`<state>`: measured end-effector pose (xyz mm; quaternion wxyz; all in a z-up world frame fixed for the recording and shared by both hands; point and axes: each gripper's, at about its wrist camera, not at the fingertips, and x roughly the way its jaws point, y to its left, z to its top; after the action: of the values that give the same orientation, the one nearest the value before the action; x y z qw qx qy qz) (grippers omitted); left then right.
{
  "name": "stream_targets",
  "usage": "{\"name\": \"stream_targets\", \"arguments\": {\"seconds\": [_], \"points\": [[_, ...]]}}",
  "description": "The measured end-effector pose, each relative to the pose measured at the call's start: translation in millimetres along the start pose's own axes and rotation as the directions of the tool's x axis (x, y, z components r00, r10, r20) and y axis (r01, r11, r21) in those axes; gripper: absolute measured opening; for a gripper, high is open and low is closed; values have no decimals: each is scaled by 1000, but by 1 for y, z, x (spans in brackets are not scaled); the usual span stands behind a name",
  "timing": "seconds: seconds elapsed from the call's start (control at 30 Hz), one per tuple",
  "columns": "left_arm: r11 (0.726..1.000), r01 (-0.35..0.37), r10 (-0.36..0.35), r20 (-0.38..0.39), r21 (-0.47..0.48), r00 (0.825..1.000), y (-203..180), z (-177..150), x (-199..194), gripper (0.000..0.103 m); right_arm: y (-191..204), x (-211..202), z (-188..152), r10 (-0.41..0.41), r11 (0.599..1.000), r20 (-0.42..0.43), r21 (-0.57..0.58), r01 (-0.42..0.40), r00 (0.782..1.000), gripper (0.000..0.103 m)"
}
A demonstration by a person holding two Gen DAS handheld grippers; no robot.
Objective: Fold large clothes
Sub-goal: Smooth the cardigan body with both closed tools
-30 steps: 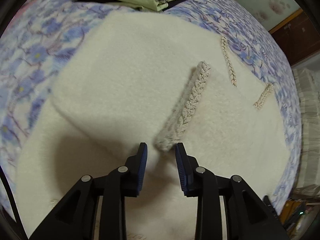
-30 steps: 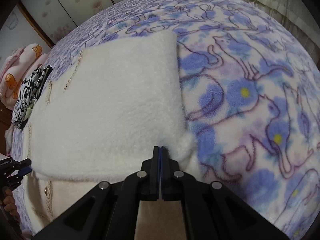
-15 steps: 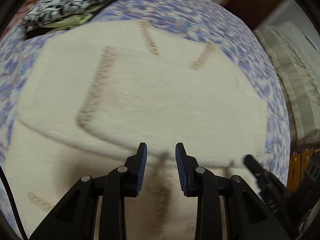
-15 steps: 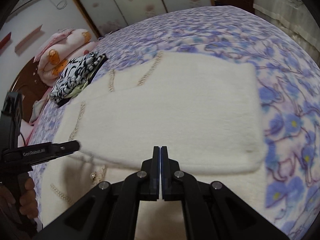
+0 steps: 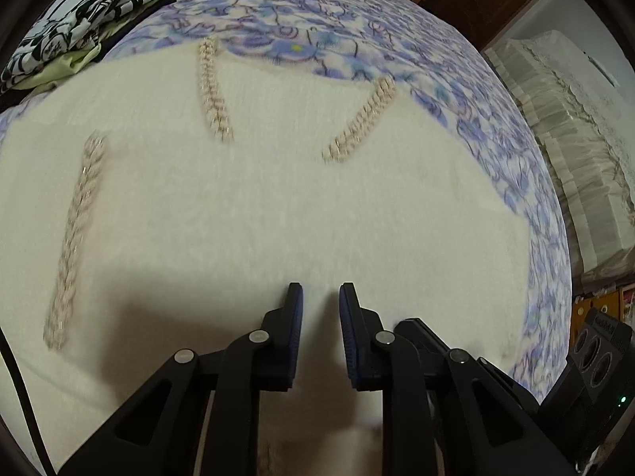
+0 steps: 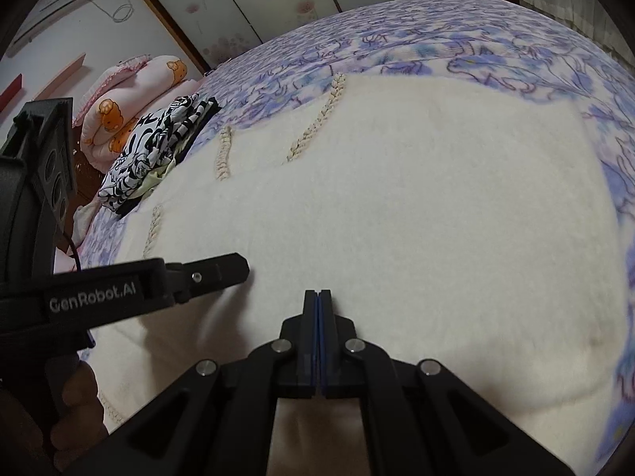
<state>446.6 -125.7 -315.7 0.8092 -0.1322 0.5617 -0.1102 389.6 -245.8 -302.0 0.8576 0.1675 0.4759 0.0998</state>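
A large cream fleece garment (image 5: pixel 278 206) with braided trim strips (image 5: pixel 214 91) lies spread on the bed, partly folded; it also shows in the right wrist view (image 6: pixel 416 206). My left gripper (image 5: pixel 320 297) is open and empty, just above the garment's near part. My right gripper (image 6: pixel 317 297) is shut with nothing visible between its pads, low over the garment. The left gripper also shows in the right wrist view (image 6: pixel 222 269), close on the left.
The bed has a blue and purple floral blanket (image 5: pixel 337 39). A stack of folded clothes, black-and-white on top (image 5: pixel 79 20), sits at the far left. Pink pillows (image 6: pixel 131 95) lie beyond it. A covered cabinet (image 5: pixel 575 139) stands to the right of the bed.
Both grippers have swung across the garment and drawn close to each other. The left stays open and the right stays shut.
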Motion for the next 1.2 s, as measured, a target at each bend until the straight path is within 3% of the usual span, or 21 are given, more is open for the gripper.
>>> {"name": "stream_targets", "arguments": {"seconds": [0.07, 0.17, 0.23, 0.33, 0.5, 0.57, 0.77, 0.93, 1.03, 1.2], "points": [[1000, 7, -7, 16, -5, 1000, 2, 11, 5, 18, -5, 6, 14, -10, 1000, 20, -2, 10, 1000, 0], [1000, 10, -10, 38, -10, 999, 7, 23, 9, 15, -19, 14, 38, -95, 995, 49, 8, 95, 994, 0], [1000, -2, 3, 37, -13, 999, 12, 30, 13, 7, -35, 17, 54, -127, 991, 61, 44, 125, 990, 0], [1000, -9, 9, 30, 4, 1000, 18, 36, 15, 4, -55, 13, 71, -163, 985, 78, 76, 158, 983, 0], [981, -185, 181, 72, 57, 981, 25, 38, 7, 4, -87, -4, 88, -289, 957, 93, 65, 284, 953, 0], [980, -194, 190, 73, 52, 979, 32, 39, 7, 4, -100, -12, 87, -328, 944, 99, 58, 324, 940, 0], [986, -169, 168, 76, 0, 983, 42, 40, 5, 4, -122, -24, 82, -356, 934, 117, 54, 352, 927, 0], [975, -220, 221, 98, -16, 970, 42, 37, 4, 4, -130, -18, 88, -384, 923, 127, 81, 376, 915, 0], [958, -279, 285, 120, -58, 951, 49, 39, 5, 4, -139, -12, 91, -381, 923, 114, 110, 370, 917, 0], [947, -304, 316, 125, -106, 941, 61, 49, 12, 4, -145, -4, 86, -369, 927, 117, 114, 357, 922, 0]]}}
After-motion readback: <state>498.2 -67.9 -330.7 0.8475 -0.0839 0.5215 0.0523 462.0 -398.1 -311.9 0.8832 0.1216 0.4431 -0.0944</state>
